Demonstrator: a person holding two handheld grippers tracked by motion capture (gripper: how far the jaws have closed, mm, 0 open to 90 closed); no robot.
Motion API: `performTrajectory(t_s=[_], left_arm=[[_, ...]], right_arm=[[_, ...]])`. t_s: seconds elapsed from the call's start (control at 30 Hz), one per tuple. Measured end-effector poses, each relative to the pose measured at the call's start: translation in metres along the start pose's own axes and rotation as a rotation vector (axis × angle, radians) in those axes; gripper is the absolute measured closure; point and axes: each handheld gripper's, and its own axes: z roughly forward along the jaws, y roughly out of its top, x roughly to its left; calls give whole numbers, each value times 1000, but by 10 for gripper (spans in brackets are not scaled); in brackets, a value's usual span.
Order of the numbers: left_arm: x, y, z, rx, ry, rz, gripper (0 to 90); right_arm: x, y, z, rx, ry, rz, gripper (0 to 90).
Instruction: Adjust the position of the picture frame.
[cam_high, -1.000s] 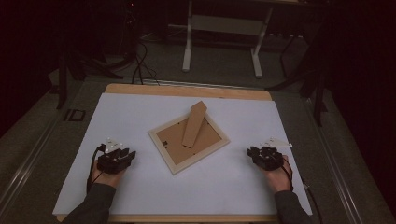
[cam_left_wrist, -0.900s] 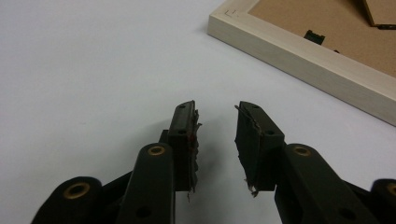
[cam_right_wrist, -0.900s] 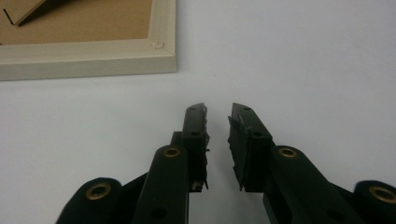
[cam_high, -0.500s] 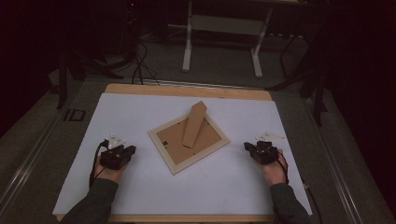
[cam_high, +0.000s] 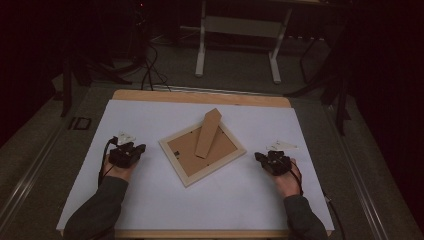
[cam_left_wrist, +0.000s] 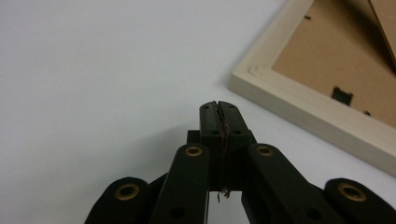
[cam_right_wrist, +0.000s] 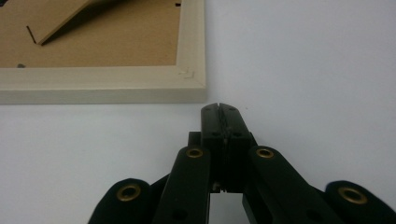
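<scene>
lying face down near the middle of the white sheet (cam_high: 150, 120), the picture frame (cam_high: 202, 155) shows its brown backing, with the easel stand (cam_high: 207, 134) propped up off it and nothing touching it. the left gripper (cam_high: 131, 151) sits just beside its left corner and the right gripper (cam_high: 267, 159) near its right corner, both with jaws pressed together on nothing, having closed from part-open within the last second as the hands edged inward a little. that reads as a settling pose, so any grasp on the frame or stand first calls for the jaws to open.
</scene>
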Motion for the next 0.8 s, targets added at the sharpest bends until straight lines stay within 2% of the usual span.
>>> performTrajectory(t_s=[0.13, 0.23, 0.37, 0.5, 0.8], left_arm=[[1, 5, 5, -7, -4, 23, 900], [2, 12, 12, -32, -18, 46, 900], [2, 18, 21, -44, -28, 57, 900], [1, 25, 31, -29, -34, 71, 900], [1, 31, 55, 13, -49, 53, 900]], right_arm=[[3, 1, 1, -2, 7, -5, 898], [5, 2, 3, 0, 12, -7, 898], [9, 2, 7, 5, 22, -19, 899], [12, 3, 9, 5, 30, -20, 899], [18, 3, 16, 2, 42, -17, 899]])
